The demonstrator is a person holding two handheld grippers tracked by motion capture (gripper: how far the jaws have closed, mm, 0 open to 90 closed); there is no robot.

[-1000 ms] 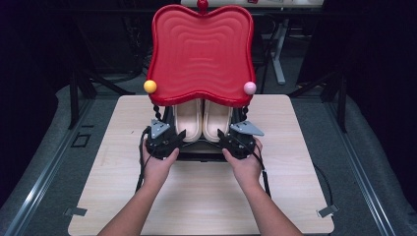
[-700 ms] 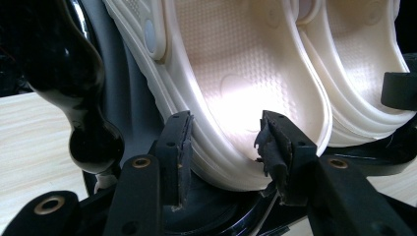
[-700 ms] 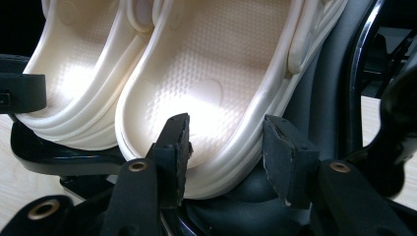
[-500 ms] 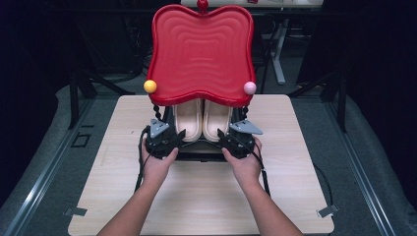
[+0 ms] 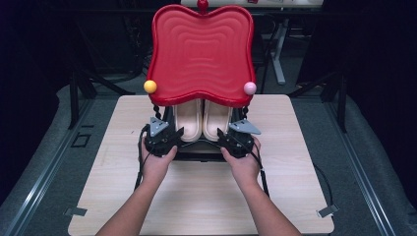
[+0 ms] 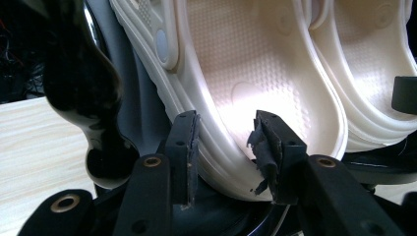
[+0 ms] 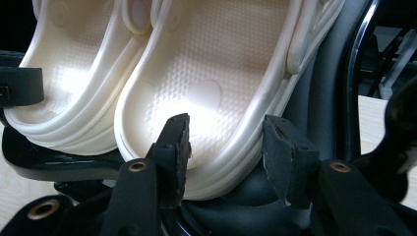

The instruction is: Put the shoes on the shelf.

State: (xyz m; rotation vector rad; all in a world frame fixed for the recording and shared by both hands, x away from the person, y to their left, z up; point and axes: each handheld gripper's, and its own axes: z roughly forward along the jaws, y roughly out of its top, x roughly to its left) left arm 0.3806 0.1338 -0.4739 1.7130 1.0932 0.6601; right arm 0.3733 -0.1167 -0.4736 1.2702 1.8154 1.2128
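Note:
Two cream clogs lie side by side in a black holder (image 5: 199, 153) under a raised red lid (image 5: 200, 54). My left gripper (image 5: 168, 137) sits at the heel of the left clog (image 5: 188, 118). In the left gripper view the jaws (image 6: 226, 132) straddle that clog's (image 6: 236, 59) heel rim and have just been closing, and the pads look short of a firm pinch. My right gripper (image 5: 227, 138) is at the right clog (image 5: 217, 118). Its open jaws (image 7: 228, 132) straddle that clog's (image 7: 211, 64) heel wall, with a gap at the outer pad.
The red lid has a yellow ball (image 5: 150, 86) and a pink ball (image 5: 250, 88) at its lower corners and overhangs the clogs' toes. The holder stands at the middle of a light wooden table (image 5: 196, 201). Dark floor and chair legs lie beyond.
The left gripper's jaws have narrowed slightly around the clog heel. Hands, clogs and lid stay where they were.

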